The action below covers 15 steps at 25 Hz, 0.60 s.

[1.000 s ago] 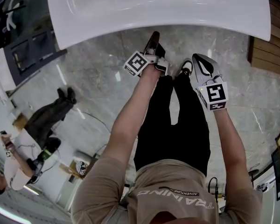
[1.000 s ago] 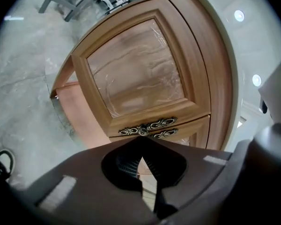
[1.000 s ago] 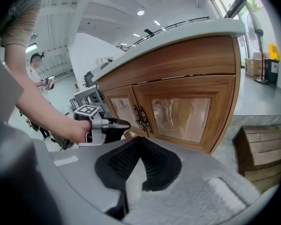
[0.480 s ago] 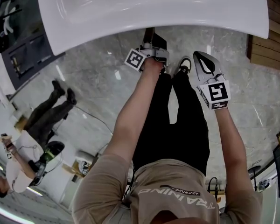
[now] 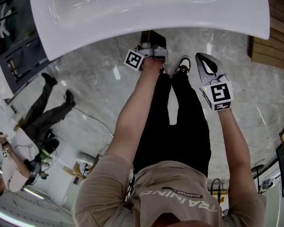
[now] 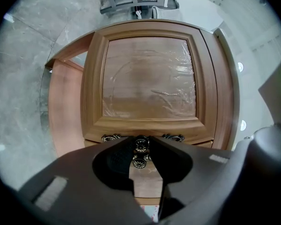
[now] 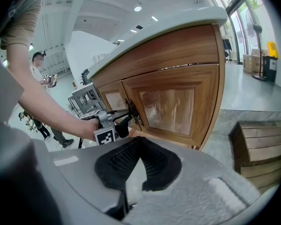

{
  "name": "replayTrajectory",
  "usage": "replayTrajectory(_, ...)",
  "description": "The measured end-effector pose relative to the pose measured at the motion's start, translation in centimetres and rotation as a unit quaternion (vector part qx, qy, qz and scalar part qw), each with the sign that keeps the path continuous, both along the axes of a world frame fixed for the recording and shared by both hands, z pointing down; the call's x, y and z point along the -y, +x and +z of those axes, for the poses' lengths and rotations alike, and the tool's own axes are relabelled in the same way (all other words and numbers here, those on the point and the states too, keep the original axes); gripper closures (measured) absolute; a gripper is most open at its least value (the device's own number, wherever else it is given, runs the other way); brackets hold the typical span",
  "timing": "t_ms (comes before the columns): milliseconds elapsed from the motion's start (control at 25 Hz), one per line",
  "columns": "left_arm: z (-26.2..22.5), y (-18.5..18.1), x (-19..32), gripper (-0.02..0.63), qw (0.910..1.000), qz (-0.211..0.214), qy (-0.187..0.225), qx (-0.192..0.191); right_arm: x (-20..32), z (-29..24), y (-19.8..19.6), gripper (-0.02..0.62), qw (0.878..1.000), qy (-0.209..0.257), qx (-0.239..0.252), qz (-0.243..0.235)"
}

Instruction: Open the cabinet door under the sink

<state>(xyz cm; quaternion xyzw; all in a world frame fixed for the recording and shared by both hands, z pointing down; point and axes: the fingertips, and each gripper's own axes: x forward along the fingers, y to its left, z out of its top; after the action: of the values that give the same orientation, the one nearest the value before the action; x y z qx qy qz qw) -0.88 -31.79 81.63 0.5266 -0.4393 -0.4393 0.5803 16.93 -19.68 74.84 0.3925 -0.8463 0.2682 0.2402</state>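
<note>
— While the left gripper (image 6: 140, 142) is pinched on the door knob (image 6: 140, 145), which way does the cabinet door (image 6: 149, 74) lie from us?

— Straight ahead of those jaws, under the sink (image 5: 146, 8). The knob sits at the door's near edge, and the panel runs away from the tips towards what we take to be the hinged side. So we judge the pull should come back towards ourselves, letting the door swing.

— And the right gripper (image 5: 202, 60)?

— Its jaws are pressed together on nothing, and it hangs well apart from the door. The left is by far the nearer.

— What differs from a second ago?

— In the head view our left gripper has pushed further in under the sink's rim, while the right has hardly shifted. Whether the door has left its frame yet, we cannot tell.
</note>
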Motion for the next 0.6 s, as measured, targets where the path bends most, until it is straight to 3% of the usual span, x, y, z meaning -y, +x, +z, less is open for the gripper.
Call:
replayTrajectory(320,0.34,-0.22,-0.11,0.503,0.9988,-0.034,0.022,-0.025,-0.03,0.18,0.46,0.594,1.0,-0.001,0.003,0.003)
replayTrajectory(600,0.29,0.11,-0.06,0.505,0.9995,-0.008,0.025,-0.016,-0.3,0.81,0.51,0.594,1.0,-0.004,-0.001,-0.001)
